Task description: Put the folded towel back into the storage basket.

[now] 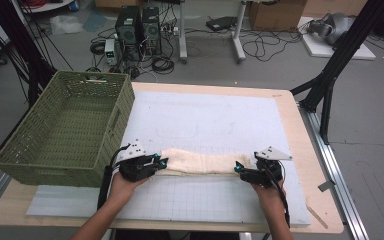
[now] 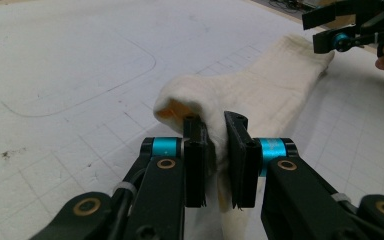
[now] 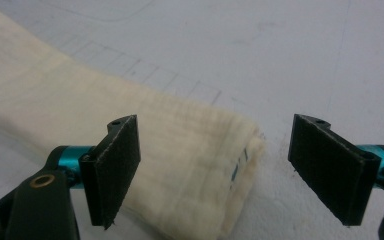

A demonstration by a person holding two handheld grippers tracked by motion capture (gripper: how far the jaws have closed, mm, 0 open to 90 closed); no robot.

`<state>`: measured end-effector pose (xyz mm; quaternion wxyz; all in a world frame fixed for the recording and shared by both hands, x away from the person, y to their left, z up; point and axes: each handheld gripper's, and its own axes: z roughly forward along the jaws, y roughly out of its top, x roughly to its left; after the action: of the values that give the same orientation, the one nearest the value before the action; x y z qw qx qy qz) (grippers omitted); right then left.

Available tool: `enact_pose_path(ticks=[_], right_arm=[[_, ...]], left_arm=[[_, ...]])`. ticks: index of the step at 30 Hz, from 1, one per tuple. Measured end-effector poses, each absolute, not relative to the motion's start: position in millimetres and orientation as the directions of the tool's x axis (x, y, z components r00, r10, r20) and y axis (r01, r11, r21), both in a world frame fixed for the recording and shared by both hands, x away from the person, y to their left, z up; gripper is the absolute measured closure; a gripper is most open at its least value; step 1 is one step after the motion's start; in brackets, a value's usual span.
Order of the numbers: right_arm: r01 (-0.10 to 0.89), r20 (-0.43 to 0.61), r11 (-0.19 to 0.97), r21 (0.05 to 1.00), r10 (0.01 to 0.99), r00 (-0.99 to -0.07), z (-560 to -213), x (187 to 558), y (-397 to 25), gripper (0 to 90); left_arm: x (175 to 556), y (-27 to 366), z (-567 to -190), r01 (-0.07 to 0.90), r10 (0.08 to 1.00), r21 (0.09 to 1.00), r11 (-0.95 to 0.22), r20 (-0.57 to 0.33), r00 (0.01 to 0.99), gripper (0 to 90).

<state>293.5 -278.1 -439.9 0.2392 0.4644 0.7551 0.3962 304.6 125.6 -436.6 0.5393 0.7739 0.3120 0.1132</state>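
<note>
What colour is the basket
Olive green basket, clearest in the high view.

A wooden table (image 1: 316, 150) carries everything. A white gridded mat (image 1: 205, 120) covers most of its top, leaving bare wood along the far edge, the right side and the near edge. On the mat's left end, partly over the table's left edge, stands a green woven basket (image 1: 40, 145). A cream towel (image 1: 205, 162), folded into a long narrow strip, lies on the mat to the right of the basket, running left to right across the mat's near half. Faint pencilled outlines show on the mat beyond the towel. Near the mat's right near corner a small strip of tape (image 1: 318, 217) lies on the wood.
</note>
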Motion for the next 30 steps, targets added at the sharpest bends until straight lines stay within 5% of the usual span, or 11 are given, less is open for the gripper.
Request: enact_pose_path(ticks=[6, 24, 30], right_arm=[[0.572, 0.038, 0.251, 0.781, 0.895, -0.445, -449.0, 295.3, -282.4, 28.5], [0.623, 0.172, 0.221, 0.751, 0.845, -0.507, -449.8, 293.6, -282.7, 75.4], [0.613, 0.172, 0.219, 0.759, 0.841, -0.513, -448.6, 294.1, -283.6, 79.6]], left_arm=[[304.8, 125.6, -436.6, 0.362, 0.606, 0.904, -0.226, -0.161, 0.779, 79.2], [305.3, 126.7, -437.0, 0.365, 0.604, 0.902, -0.229, -0.162, 0.780, 79.2], [305.0, 129.1, -435.6, 0.362, 0.606, 0.906, -0.219, -0.164, 0.779, 79.5]])
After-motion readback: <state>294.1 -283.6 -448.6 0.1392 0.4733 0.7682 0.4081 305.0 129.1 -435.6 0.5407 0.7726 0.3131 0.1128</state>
